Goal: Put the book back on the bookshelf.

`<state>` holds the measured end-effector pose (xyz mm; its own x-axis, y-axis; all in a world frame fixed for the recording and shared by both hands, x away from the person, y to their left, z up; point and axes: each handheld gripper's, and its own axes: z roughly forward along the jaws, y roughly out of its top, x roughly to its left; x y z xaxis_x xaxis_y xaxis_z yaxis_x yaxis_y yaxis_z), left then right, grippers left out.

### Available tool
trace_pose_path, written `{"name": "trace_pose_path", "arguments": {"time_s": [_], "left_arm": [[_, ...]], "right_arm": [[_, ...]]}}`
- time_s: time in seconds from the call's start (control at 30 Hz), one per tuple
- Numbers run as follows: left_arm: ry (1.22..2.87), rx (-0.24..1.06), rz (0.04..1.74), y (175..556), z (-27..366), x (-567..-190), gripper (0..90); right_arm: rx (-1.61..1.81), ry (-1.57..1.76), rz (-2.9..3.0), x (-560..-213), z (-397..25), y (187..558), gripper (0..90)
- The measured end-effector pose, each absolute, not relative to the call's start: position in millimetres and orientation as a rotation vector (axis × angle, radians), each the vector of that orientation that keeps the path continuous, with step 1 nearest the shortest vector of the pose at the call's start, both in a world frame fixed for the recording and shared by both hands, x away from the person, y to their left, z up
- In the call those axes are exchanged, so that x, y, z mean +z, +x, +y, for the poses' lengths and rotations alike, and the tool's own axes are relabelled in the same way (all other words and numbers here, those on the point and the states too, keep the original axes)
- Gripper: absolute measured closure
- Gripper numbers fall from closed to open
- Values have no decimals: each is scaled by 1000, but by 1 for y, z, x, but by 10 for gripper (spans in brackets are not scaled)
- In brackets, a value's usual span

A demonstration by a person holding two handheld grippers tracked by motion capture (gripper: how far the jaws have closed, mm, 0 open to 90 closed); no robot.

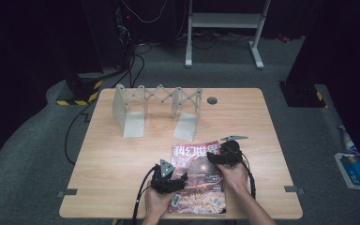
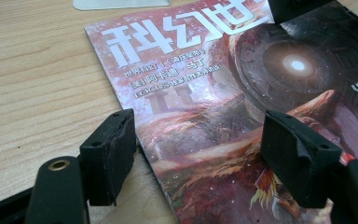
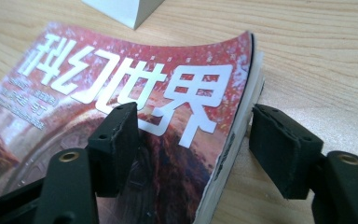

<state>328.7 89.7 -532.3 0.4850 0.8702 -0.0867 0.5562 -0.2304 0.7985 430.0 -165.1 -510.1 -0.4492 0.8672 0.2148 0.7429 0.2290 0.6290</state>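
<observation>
A wooden table (image 1: 122, 154) seen from above, with a person's forearms coming in from the bottom edge. At the far left of the tabletop stands a pale folding rack (image 1: 157, 108), upright, its two end plates resting on the wood. Nearer the person, a red magazine (image 1: 197, 178) lies flat, cover up, close to the table's front edge and just in front of the rack. The left gripper (image 1: 183, 178) sits low at the magazine's left edge. In the left gripper view its jaws are spread wide, grasping nothing: one pad (image 2: 109, 156) rests over bare wood just beside the cover, the other over the cover itself. The right gripper (image 1: 217, 157) is at the magazine's upper right corner. In the right gripper view its jaws are also spread apart, straddling the magazine's right edge, which curls slightly upward there; one pad (image 3: 116, 144) is above the cover, the other beside the page edges, over the wood.
</observation>
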Motion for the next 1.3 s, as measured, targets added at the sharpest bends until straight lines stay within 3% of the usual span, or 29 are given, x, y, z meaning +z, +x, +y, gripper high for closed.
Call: {"name": "trace_pose_path", "arguments": {"time_s": [0.33,0.63,1.3], "left_arm": [[1912,487,1195,329,88,-532,266],[1913,497,1195,329,88,-532,266],[1904,508,1203,328,86,-533,267]], "right_arm": [[1006,1494,2320,-511,-162,428,353],[995,1431,2325,-503,-163,421,509],[1079,1354,2390,-495,-172,403,595]]}}
